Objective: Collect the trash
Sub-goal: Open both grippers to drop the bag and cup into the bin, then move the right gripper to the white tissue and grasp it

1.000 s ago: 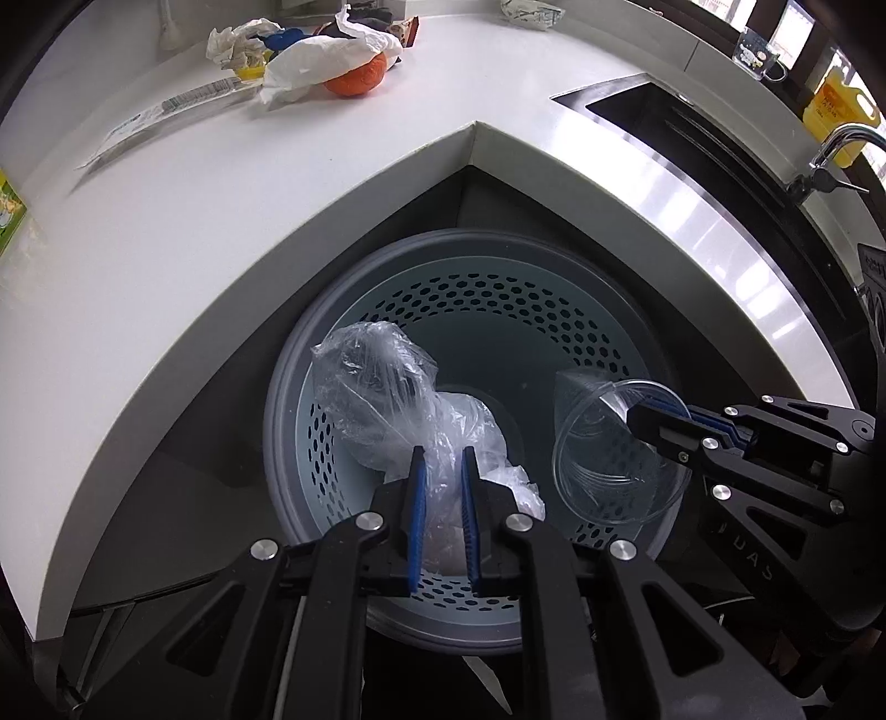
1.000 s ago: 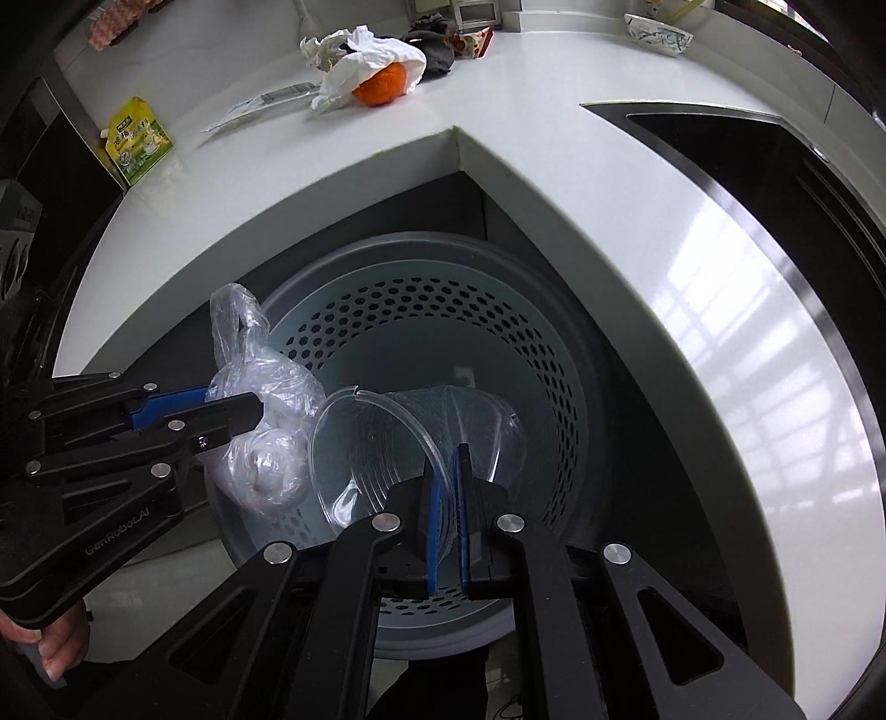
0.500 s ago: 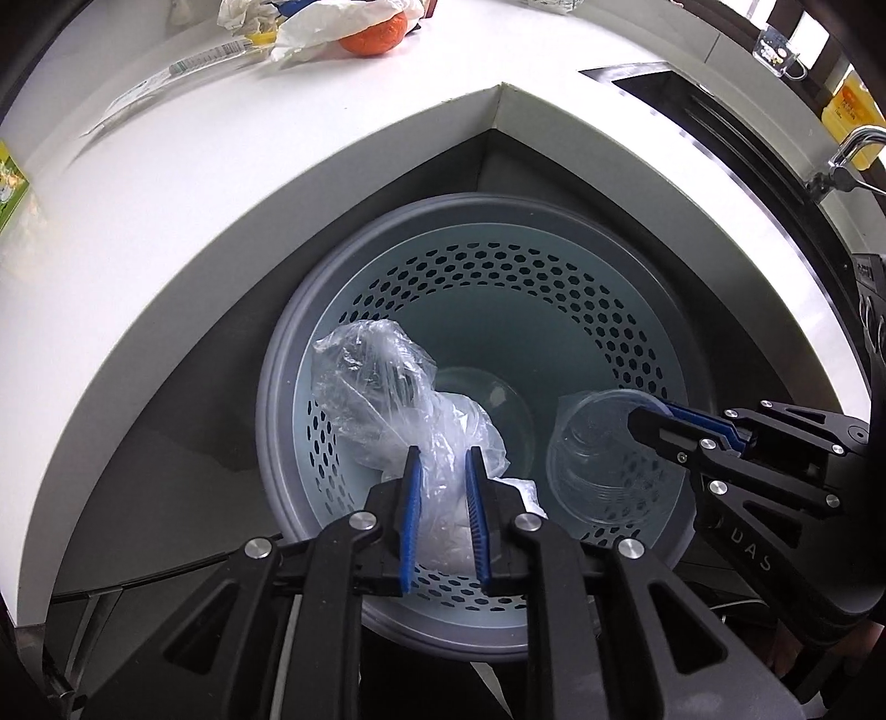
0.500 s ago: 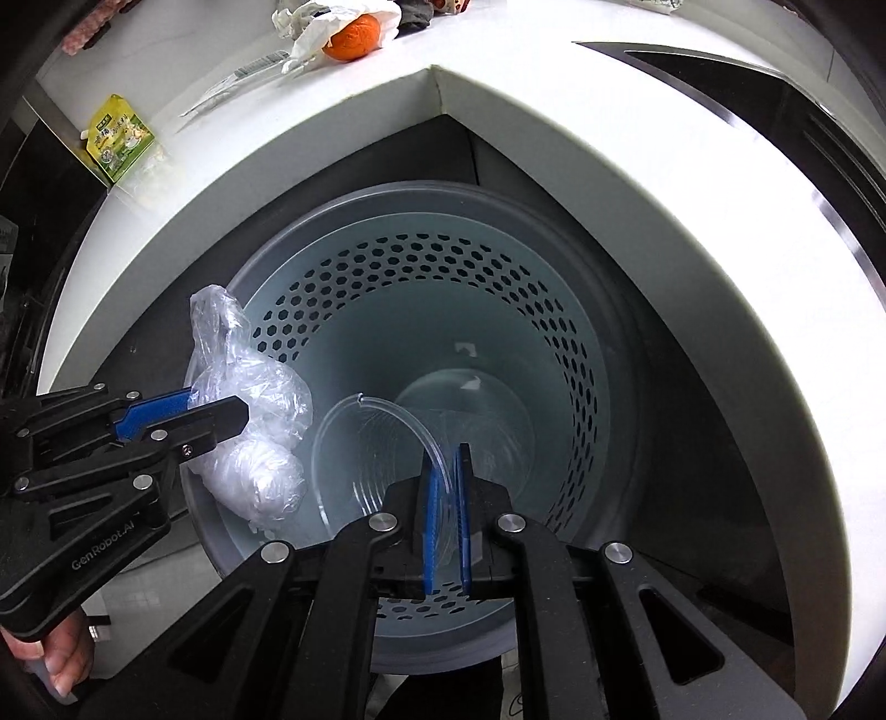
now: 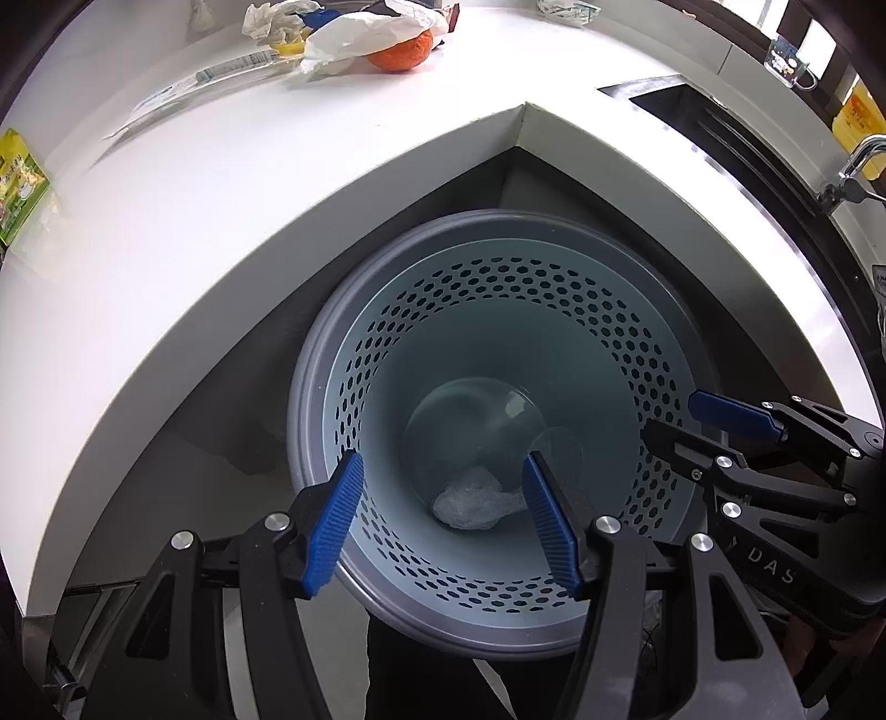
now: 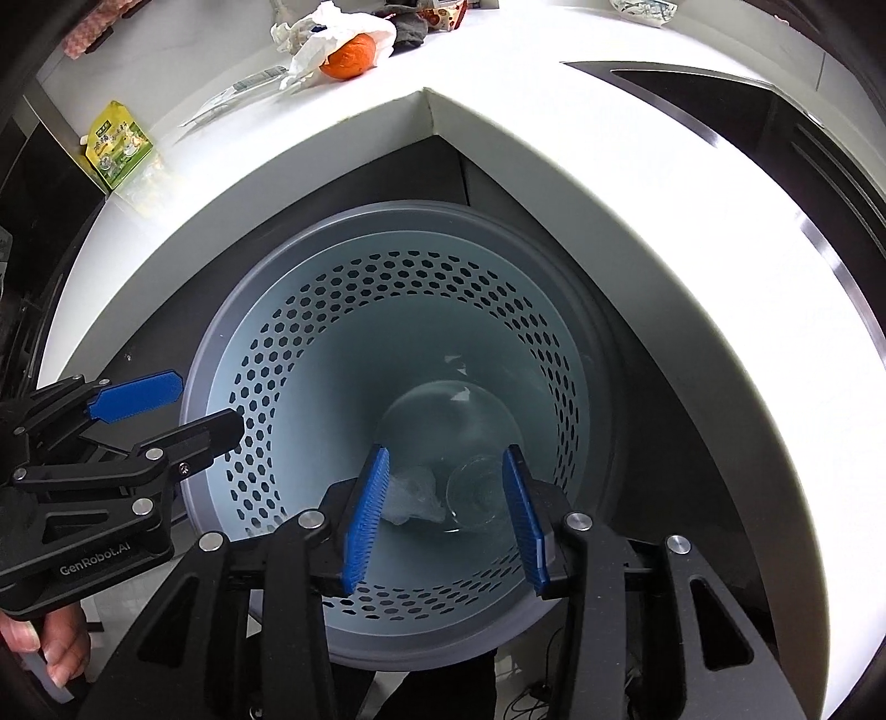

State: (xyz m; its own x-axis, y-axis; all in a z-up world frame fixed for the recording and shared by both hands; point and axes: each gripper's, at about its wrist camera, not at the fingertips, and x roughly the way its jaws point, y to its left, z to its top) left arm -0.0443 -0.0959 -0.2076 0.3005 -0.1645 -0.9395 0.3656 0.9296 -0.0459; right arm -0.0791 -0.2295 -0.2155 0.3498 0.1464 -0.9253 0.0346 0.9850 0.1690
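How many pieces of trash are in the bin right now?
2. A crumpled plastic bag lies at the bottom of the bin, and a clear plastic cup lies beside it. Both grippers' jaws are open and empty. A gripper finger may hide something smaller.

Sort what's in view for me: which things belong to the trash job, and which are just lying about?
Job:
- bin
- plastic bag, in the bin
- clear cup, in the bin
- crumpled white paper on counter
- wrapper

Lying about:
- orange
- green packet
- faucet
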